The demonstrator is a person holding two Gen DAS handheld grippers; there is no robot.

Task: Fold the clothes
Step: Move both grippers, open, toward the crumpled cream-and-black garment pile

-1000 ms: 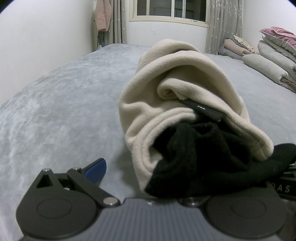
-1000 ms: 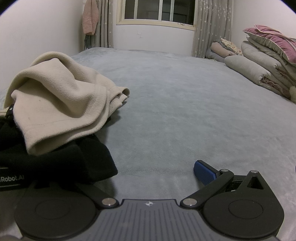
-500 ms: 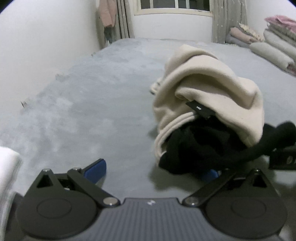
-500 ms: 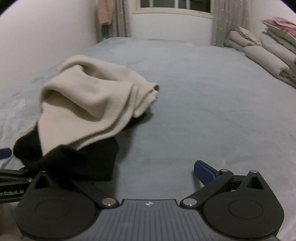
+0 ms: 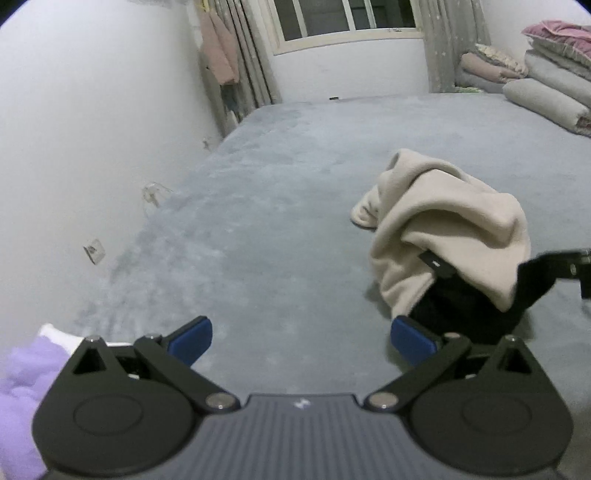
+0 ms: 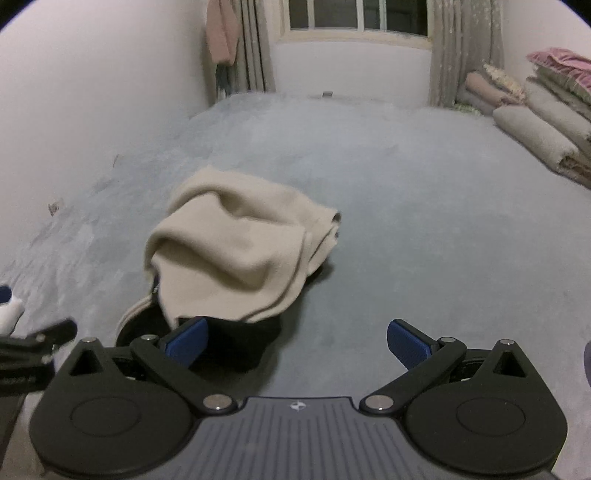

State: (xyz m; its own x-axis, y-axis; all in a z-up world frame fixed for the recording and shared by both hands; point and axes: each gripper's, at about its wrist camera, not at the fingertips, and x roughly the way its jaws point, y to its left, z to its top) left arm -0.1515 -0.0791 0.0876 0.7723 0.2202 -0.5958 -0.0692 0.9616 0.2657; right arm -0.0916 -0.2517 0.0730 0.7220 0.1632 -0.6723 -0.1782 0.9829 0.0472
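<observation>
A cream fleece garment (image 5: 447, 221) with a black part (image 5: 461, 314) lies bunched on the grey bed cover (image 5: 277, 229). My left gripper (image 5: 301, 339) is open and holds nothing; the bundle sits just past its right pad (image 5: 412, 341). The right gripper's black finger (image 5: 561, 264) shows at the right edge, against the black cloth. In the right wrist view the cream garment (image 6: 240, 251) lies ahead to the left. My right gripper (image 6: 295, 341) is open, its left pad (image 6: 184, 339) over the black part (image 6: 236, 350). The left gripper's body (image 6: 29, 347) shows at the left edge.
A white wall (image 5: 92, 147) runs close along the left of the bed. Folded quilts (image 5: 546, 92) are stacked at the far right. A window with curtains (image 6: 354, 18) is at the back. Purple and white cloth (image 5: 18, 373) lies at the lower left.
Both grippers have drawn back and risen from the garment. The left gripper's right finger, hidden under the cloth before, is now free. The right gripper's left pad has also come into view.
</observation>
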